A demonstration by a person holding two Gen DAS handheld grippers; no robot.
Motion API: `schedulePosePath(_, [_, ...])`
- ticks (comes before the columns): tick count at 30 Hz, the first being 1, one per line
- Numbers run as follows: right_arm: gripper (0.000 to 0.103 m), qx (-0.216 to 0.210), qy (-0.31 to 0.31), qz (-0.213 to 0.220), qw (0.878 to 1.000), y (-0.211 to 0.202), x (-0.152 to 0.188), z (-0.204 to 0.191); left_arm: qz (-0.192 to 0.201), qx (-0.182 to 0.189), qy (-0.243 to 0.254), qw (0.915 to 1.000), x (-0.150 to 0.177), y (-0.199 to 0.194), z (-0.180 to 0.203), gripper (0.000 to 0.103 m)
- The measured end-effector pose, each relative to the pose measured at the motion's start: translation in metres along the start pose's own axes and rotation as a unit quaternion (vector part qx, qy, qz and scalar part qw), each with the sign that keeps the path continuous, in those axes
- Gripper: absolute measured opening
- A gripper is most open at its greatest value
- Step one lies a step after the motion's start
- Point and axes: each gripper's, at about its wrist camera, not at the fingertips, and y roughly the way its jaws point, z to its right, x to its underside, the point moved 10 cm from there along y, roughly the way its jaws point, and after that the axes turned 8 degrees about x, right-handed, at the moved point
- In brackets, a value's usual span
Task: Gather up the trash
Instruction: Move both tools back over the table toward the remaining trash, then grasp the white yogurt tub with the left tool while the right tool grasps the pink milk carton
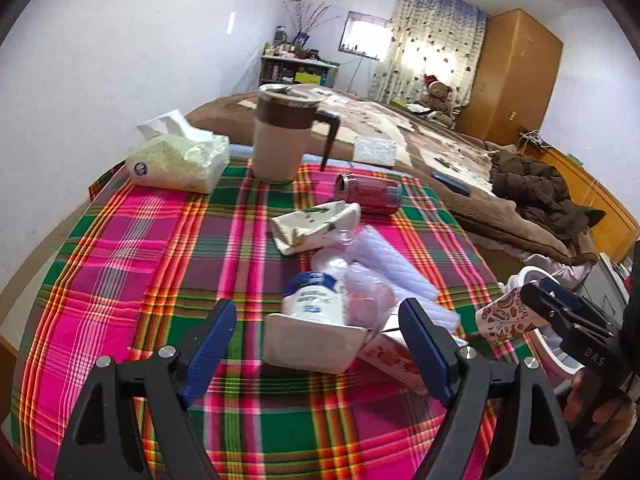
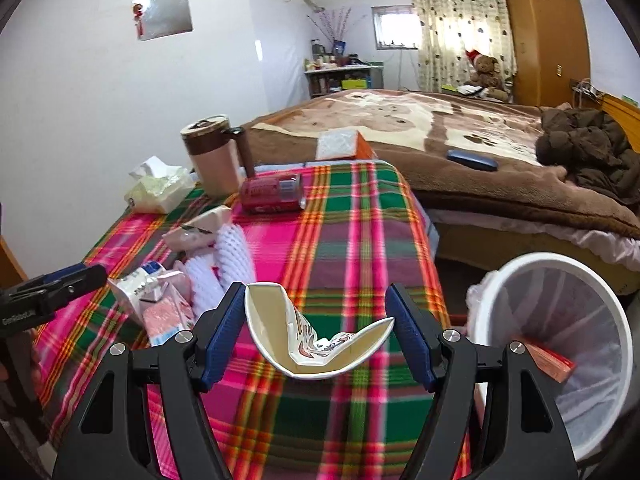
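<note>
Bench (image 1: 132,264) left to right: milk carton (image 1: 314,320), plastic wrap (image 1: 384,264), crumpled paper (image 1: 316,224) and soda can (image 1: 368,194) not yet binned. My left tool (image 1: 320,344) hangs spread wide, empty, low over the carton. My right tool (image 2: 318,324) pinches a crushed paper cup (image 2: 316,336), near the bench edge, beside the white bin (image 2: 560,340), which already holds a red pack (image 2: 550,358). Judging early-to-mid progress.

Crushed paper cup (image 2: 320,340) pinched between right tongs (image 2: 318,332). Red can (image 2: 274,193) lying far on tabletop (image 2: 340,216); milk carton (image 1: 314,320), wrappers (image 1: 316,226) left. White bin (image 2: 560,344) right.
</note>
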Motion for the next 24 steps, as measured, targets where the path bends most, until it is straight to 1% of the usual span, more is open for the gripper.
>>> schedulePosePath(2, [0.072, 0.000, 0.006, 0.008, 1.000, -0.002, -0.004, 0.002, -0.003, -0.004, 0.001, 1.0000, 0.001, 0.001, -0.003, 0.084])
schedulePosePath(5, [0.072, 0.009, 0.017, 0.024, 1.000, -0.009, -0.011, 0.020, -0.007, -0.002, 0.002, 1.0000, 0.001, 0.004, -0.004, 0.084])
schedulePosePath(9, [0.072, 0.073, 0.032, 0.035, 0.996, -0.016, -0.017, 0.076, -0.012, 0.004, 0.002, 0.9999, 0.000, 0.012, 0.000, 0.085])
schedulePosePath(10, [0.072, 0.098, 0.043, 0.032, 0.994, -0.017, -0.016, 0.100, -0.013, 0.007, 0.002, 0.9999, -0.001, 0.015, 0.002, 0.085])
schedulePosePath(13, [0.072, 0.151, 0.061, 0.036, 0.986, -0.019, -0.011, 0.149, -0.014, 0.013, 0.004, 0.9998, -0.002, 0.019, 0.010, 0.085])
schedulePosePath(14, [0.075, 0.171, 0.071, 0.017, 0.983, -0.016, -0.005, 0.165, -0.015, 0.014, 0.004, 0.9998, -0.001, 0.021, 0.012, 0.085])
schedulePosePath(15, [0.076, 0.180, 0.084, -0.005, 0.980, -0.010, 0.002, 0.180, -0.016, 0.016, 0.004, 0.9997, -0.001, 0.022, 0.013, 0.085])
schedulePosePath(17, [0.076, 0.172, 0.116, -0.030, 0.978, -0.003, 0.012, 0.194, -0.017, 0.015, 0.007, 0.9997, 0.000, 0.023, 0.016, 0.085])
schedulePosePath(20, [0.076, 0.127, 0.189, -0.048, 0.973, 0.002, 0.025, 0.209, -0.017, 0.013, 0.005, 0.9998, -0.001, 0.023, 0.018, 0.085])
schedulePosePath(21, [0.076, 0.113, 0.216, -0.050, 0.969, 0.003, 0.028, 0.213, -0.017, 0.012, 0.003, 0.9998, -0.001, 0.022, 0.017, 0.085])
schedulePosePath(22, [0.076, 0.112, 0.229, -0.051, 0.966, 0.003, 0.030, 0.214, -0.017, 0.010, 0.003, 0.9998, -0.001, 0.022, 0.016, 0.085])
schedulePosePath(24, [0.076, 0.132, 0.230, -0.045, 0.963, 0.002, 0.031, 0.213, -0.016, 0.007, 0.004, 0.9998, -0.002, 0.021, 0.016, 0.085])
